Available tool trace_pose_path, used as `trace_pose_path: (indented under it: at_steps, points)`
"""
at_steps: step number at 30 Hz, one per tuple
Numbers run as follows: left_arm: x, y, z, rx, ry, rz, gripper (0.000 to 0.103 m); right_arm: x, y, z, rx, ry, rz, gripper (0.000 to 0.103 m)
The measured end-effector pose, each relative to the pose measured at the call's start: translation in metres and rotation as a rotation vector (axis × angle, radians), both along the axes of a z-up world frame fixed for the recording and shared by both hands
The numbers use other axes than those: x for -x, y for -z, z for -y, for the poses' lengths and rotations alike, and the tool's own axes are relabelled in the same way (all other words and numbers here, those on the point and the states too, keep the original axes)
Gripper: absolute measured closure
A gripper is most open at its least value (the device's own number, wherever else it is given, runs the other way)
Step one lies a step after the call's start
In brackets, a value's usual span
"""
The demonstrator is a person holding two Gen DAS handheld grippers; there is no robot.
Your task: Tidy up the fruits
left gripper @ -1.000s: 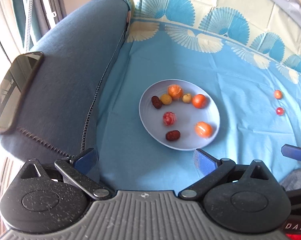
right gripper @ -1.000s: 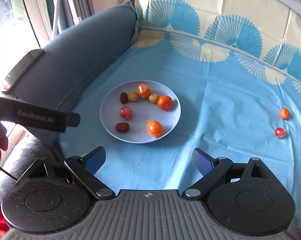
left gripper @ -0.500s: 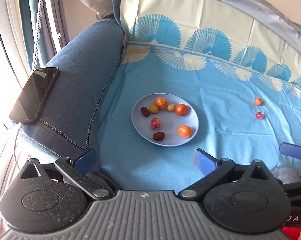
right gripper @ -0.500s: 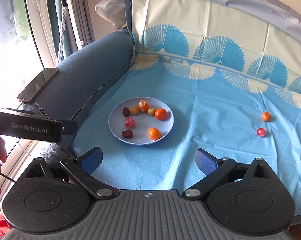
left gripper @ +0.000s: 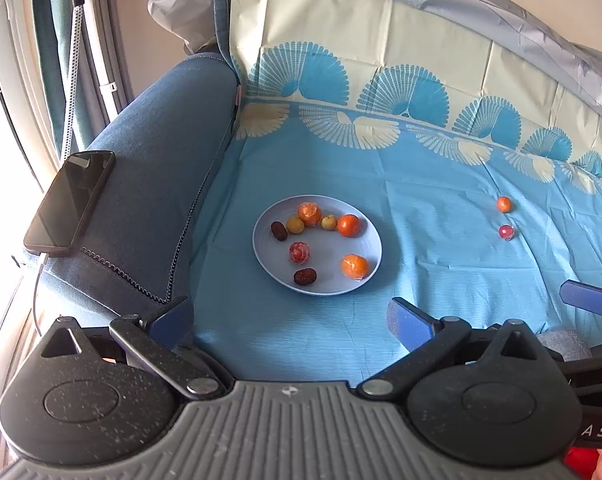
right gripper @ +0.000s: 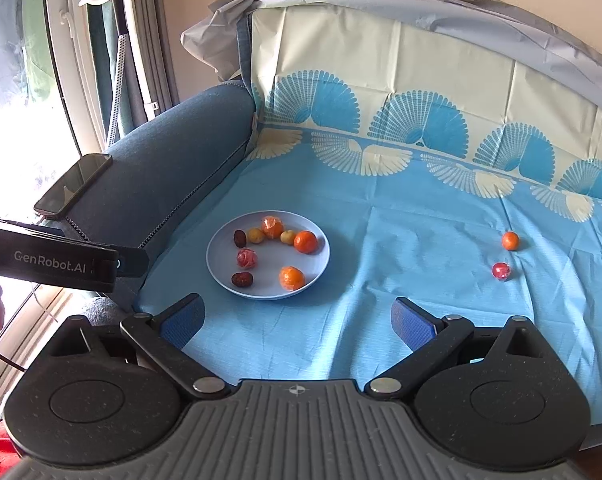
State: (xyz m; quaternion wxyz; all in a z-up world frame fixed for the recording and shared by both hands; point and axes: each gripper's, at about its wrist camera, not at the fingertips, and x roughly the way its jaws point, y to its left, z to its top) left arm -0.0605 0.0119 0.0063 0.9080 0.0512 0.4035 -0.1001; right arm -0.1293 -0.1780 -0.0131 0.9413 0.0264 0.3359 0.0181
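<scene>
A pale blue plate (left gripper: pixel 365 240) (right gripper: pixel 313 232) lies on the blue cloth and holds several small fruits: oranges, yellow ones, dark dates and a red wrapped one. Two fruits lie loose on the cloth to the right: a small orange (left gripper: pixel 503 203) (right gripper: pixel 510 240) and a red one (left gripper: pixel 506 232) (right gripper: pixel 501 270). My left gripper (left gripper: pixel 289 320) is open and empty, held back from the plate. My right gripper (right gripper: pixel 297 320) is open and empty, also well short of the plate. The left gripper's body (right gripper: pixel 61 262) shows at the left of the right wrist view.
The cloth (left gripper: pixel 441 280) covers a sofa seat and backrest. A blue armrest (left gripper: pixel 153 184) rises at the left with a black phone (left gripper: pixel 71 202) on it, cable attached. A window and curtains stand further left.
Both grippers have pulled back and up from the plate, so the plate and fruits look smaller. Nothing was grasped; the fruits have not moved.
</scene>
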Motion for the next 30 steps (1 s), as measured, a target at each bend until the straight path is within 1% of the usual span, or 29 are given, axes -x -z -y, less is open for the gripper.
trace_pose_path:
  at_steps: [13,15,18,20,22,24,27,30]
  points:
    - [-0.008,0.006,0.021,-0.028,0.038,-0.014,0.0,-0.005,0.008,0.013,-0.034,0.037,-0.016,0.003]
    - [-0.01,0.006,0.028,-0.036,0.05,-0.015,0.0,-0.006,0.009,0.018,-0.018,0.055,-0.006,0.003]
    - [-0.017,0.007,0.044,-0.039,0.077,-0.02,0.0,-0.004,0.01,0.031,0.055,0.096,0.028,0.003]
    - [-0.024,0.009,0.06,-0.038,0.108,-0.024,0.0,-0.003,0.011,0.049,0.109,0.147,0.052,0.003]
    - [-0.031,0.011,0.084,-0.033,0.151,-0.022,0.0,-0.003,0.012,0.073,0.139,0.209,0.061,0.002]
    - [-0.041,0.014,0.11,-0.017,0.206,-0.026,0.0,-0.003,0.014,0.105,0.148,0.286,0.067,0.002]
    - [-0.058,0.022,0.159,0.031,0.311,-0.043,0.0,-0.004,0.017,0.158,0.149,0.408,0.079,0.002]
    - [-0.076,0.038,0.217,0.024,0.396,-0.036,0.0,-0.008,0.026,0.212,0.147,0.5,0.101,0.001]
